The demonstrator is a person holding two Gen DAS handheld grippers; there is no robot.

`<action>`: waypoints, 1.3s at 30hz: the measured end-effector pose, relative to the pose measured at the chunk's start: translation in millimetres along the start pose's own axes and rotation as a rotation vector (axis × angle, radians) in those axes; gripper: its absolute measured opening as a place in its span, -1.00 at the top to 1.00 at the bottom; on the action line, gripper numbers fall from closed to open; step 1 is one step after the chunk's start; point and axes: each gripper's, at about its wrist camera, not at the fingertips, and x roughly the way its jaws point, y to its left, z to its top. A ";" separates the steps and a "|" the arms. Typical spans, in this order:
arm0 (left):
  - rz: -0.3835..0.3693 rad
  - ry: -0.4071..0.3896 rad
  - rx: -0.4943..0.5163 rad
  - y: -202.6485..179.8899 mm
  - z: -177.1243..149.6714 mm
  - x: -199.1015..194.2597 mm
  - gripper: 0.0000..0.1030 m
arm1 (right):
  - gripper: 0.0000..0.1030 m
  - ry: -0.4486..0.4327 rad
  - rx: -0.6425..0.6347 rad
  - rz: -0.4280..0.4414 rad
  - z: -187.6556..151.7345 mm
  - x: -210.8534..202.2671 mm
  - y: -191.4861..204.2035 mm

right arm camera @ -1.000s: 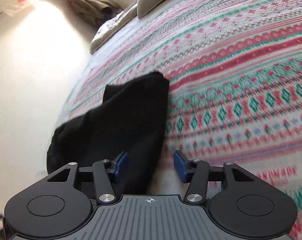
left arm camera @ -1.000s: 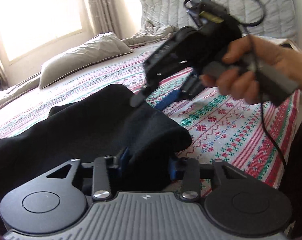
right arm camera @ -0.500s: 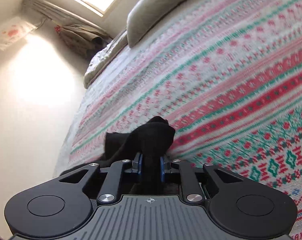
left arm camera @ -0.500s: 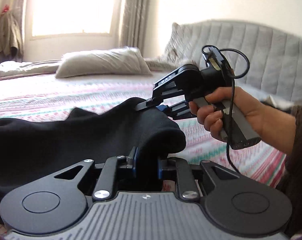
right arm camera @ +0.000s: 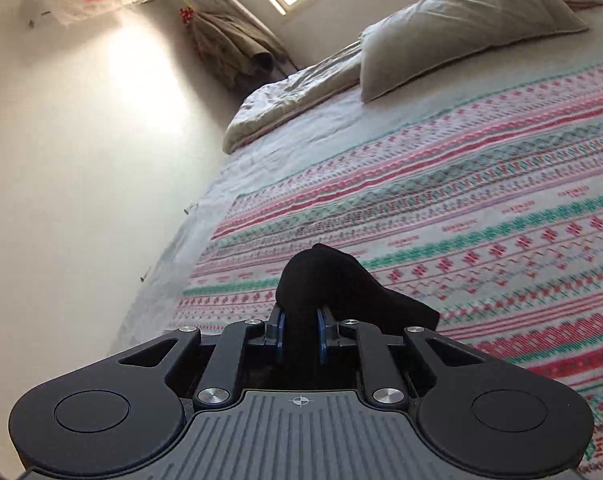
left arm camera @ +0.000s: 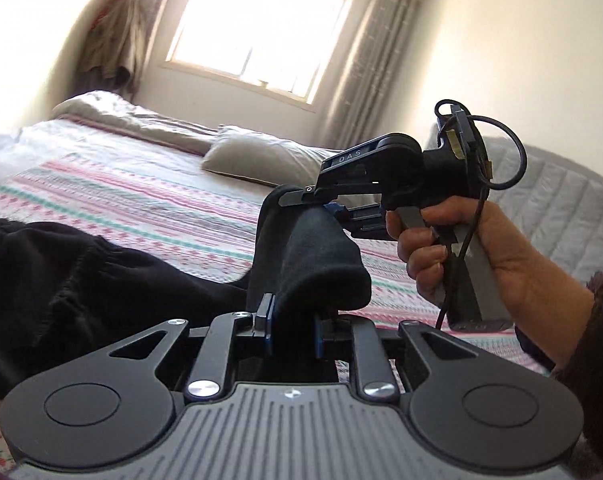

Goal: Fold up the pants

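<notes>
Your left tool (left arm camera: 292, 330) is clenched on a raised fold of the black pants (left arm camera: 81, 276), and your right tool (left arm camera: 328, 205) grips the same lifted end just beyond it. The rest of the pants lies on the patterned bedspread (right arm camera: 481, 216), near a grey pillow (right arm camera: 461, 24).

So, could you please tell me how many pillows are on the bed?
1: a grey rectangular pillow at the far end of the striped patterned bed, below the window; others may be out of view.
</notes>
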 end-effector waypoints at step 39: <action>0.573 -0.107 -0.786 155.6 15.3 -64.6 0.01 | 0.48 0.144 -0.151 0.025 -63.8 215.3 182.1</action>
